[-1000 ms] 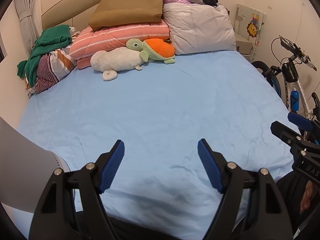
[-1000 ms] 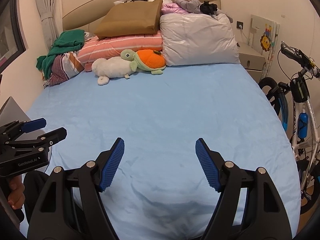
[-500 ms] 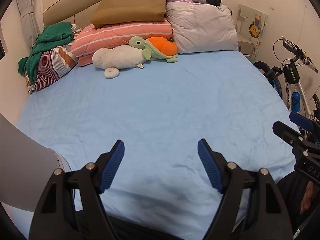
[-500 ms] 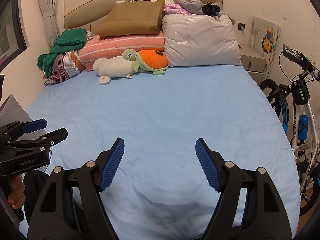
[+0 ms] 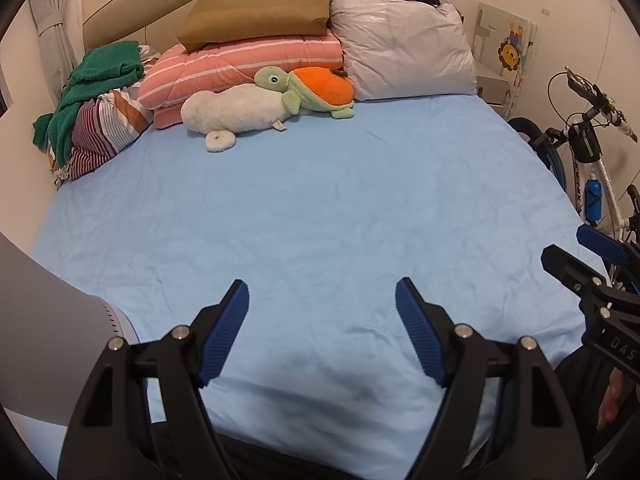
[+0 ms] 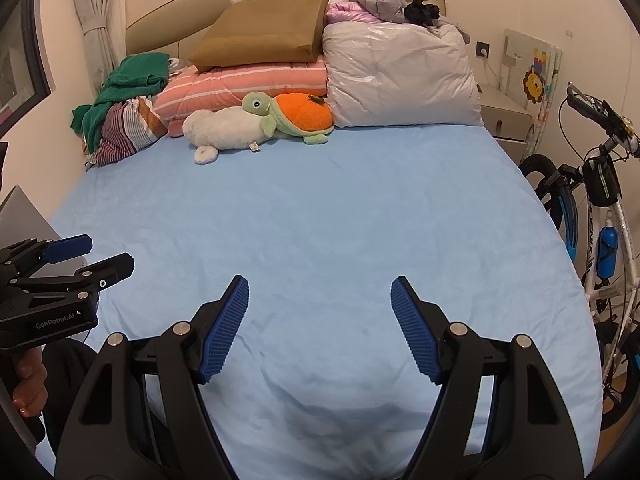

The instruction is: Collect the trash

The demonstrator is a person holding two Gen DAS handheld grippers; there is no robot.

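My left gripper (image 5: 322,300) is open and empty above the near end of a bed with a light blue sheet (image 5: 312,208). My right gripper (image 6: 319,296) is also open and empty over the same sheet (image 6: 312,208). Each gripper shows at the edge of the other's view: the right one in the left wrist view (image 5: 588,264), the left one in the right wrist view (image 6: 80,256). A brown paper bag (image 6: 264,32) lies on the pillows at the head of the bed. No loose trash shows on the sheet.
Two plush toys, a white one (image 6: 224,128) and an orange-shelled turtle (image 6: 296,114), lie by a pink striped pillow (image 6: 248,84) and a bagged grey pillow (image 6: 400,76). Clothes (image 6: 124,116) are piled far left. A bicycle (image 6: 600,200) stands right of the bed. A grey object (image 5: 44,340) is near left.
Both views have shifted slightly; the pillows and toys sit a little lower and nearer in frame. Both grippers stay open and empty.
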